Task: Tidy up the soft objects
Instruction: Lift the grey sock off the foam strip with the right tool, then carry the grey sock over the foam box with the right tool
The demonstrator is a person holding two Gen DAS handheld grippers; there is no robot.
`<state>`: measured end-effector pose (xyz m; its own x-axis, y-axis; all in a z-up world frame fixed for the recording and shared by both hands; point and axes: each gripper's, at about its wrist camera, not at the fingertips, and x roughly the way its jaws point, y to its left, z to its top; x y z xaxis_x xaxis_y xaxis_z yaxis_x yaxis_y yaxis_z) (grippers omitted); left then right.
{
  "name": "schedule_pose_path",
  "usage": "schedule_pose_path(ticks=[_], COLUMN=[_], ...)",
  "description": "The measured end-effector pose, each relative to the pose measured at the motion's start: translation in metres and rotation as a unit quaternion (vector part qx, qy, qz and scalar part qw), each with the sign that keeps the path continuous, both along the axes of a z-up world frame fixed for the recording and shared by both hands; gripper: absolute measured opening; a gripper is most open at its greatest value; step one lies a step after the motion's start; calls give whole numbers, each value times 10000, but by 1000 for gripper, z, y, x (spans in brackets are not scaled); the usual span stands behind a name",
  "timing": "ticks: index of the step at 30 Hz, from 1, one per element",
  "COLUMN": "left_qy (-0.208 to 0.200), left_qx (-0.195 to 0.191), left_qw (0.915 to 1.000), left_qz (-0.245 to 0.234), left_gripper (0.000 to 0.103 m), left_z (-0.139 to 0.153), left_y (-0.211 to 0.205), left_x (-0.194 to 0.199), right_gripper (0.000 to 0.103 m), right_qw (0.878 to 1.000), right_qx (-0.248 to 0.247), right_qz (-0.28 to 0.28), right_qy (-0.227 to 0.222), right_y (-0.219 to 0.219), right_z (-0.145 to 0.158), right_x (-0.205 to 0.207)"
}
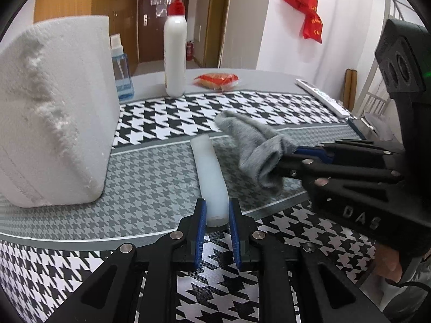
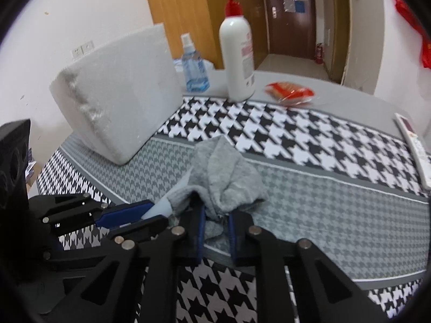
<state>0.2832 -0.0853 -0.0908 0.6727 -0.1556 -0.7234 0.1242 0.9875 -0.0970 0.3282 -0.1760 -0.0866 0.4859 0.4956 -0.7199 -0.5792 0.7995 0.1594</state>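
L gripper [image 1: 217,212] clamped tight on near end of white silicone bar [image 1: 210,172]; R gripper [image 2: 215,224] pinched onto grey sock [image 2: 226,177], bunched up.

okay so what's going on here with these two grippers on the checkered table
A person is working two tools over a houndstooth tablecloth. The left hand-held gripper is closed on the near end of a translucent white silicone stick lying on the cloth. The right hand-held gripper has pinched a crumpled grey sock. A foam block, lotion bottle and spray bottle stand behind.
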Motion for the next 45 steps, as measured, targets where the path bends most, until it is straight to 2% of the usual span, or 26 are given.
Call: schedule_pose_path(ticks=[8, 13, 18, 29, 45], left_qy=[-218, -334, -519, -821, -1435], left_qx=[12, 11, -7, -12, 122], left_qw=[9997, 9993, 9986, 9964, 9888], left_qz=[144, 163, 140, 226, 395], left_gripper=[18, 18, 12, 12, 12], left_z=[12, 18, 26, 42, 78], left_y=[11, 15, 20, 30, 44], left_x=[-11, -21, -33, -56, -87], right_gripper=[18, 18, 18, 18, 18], right_qw=[9994, 9990, 9986, 9971, 9930], right_qx=[74, 101, 107, 210, 318], right_qz=[-283, -295, -338, -361, -319], right_qy=[-204, -312, -399, -638, -1096], right_y=[-16, -12, -12, -11, -7], right_z=[20, 26, 32, 49, 75], right_x=[-12, -21, -30, -56, -90])
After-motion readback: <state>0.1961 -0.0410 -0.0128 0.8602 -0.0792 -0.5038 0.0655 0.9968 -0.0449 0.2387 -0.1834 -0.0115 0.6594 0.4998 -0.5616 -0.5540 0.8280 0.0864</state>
